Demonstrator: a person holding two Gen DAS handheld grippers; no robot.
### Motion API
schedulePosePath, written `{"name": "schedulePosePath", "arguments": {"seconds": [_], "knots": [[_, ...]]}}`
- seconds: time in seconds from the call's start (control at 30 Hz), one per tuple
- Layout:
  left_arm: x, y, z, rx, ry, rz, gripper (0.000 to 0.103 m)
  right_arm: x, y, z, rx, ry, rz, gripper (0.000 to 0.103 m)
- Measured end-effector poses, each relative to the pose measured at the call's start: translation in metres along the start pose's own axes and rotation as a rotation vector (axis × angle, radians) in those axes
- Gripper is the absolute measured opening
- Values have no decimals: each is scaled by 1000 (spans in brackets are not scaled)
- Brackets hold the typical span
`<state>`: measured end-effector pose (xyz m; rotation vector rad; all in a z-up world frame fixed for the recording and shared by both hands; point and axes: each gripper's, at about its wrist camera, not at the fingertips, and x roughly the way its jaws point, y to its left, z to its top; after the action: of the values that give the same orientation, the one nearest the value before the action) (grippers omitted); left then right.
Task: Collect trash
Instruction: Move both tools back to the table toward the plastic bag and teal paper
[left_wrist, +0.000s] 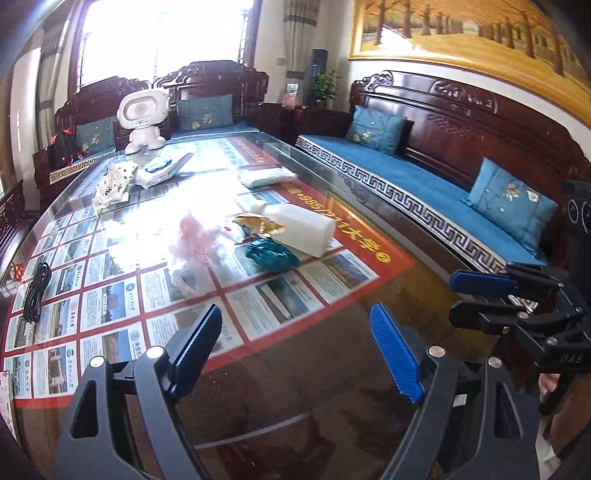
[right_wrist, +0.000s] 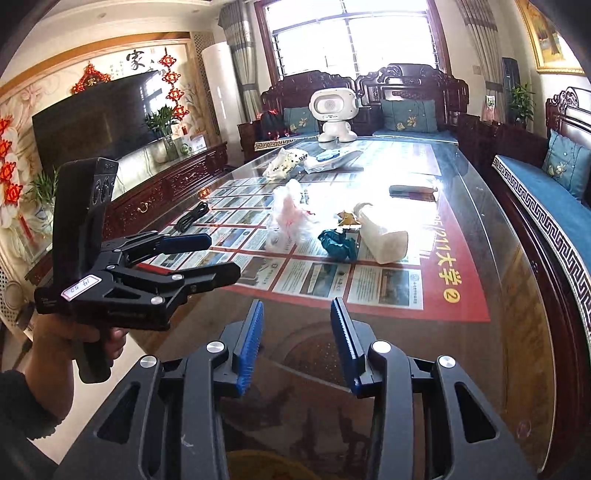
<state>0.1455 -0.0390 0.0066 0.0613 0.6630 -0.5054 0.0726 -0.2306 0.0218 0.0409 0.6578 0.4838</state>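
Note:
Trash lies mid-table: a thin pinkish plastic bag (left_wrist: 195, 243) (right_wrist: 290, 218), a crumpled teal wrapper (left_wrist: 271, 254) (right_wrist: 338, 243), a gold wrapper (left_wrist: 258, 225) (right_wrist: 347, 218) and a white plastic bottle on its side (left_wrist: 306, 229) (right_wrist: 382, 236). My left gripper (left_wrist: 299, 325) (right_wrist: 219, 256) is open and empty, above the near end of the table, short of the trash. My right gripper (right_wrist: 297, 317) (left_wrist: 454, 295) is open and empty, to the right of the left one.
The glass-topped table (left_wrist: 332, 369) (right_wrist: 517, 295) covers a printed poster. Farther back stand a white toy robot (left_wrist: 142, 118) (right_wrist: 334, 114), a wipes pack (left_wrist: 162, 170) and a spotted bag (left_wrist: 110, 184). A black cable (left_wrist: 35, 291) lies left. Blue-cushioned wooden sofas (left_wrist: 424, 177) flank the table.

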Motion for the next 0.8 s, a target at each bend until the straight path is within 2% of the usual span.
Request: {"name": "schedulePosePath", "arguments": {"seconds": [0.1,0.17,0.23,0.43,0.63,0.8], "knots": [[16,14,8,-18,-8,41,82,10,-10,3,32,10,19,38],[30,24,13,-6,-21,131,82,17,-18,2,64,17,41,38],[51,40,22,-28,-2,160,82,22,-24,2,88,22,58,38],[108,85,39,-154,73,127,80,39,-31,3,100,45,69,38],[139,105,45,-171,108,137,80,65,-40,16,95,69,64,38],[150,119,52,-193,116,132,80,92,-42,42,63,68,44,38]]}}
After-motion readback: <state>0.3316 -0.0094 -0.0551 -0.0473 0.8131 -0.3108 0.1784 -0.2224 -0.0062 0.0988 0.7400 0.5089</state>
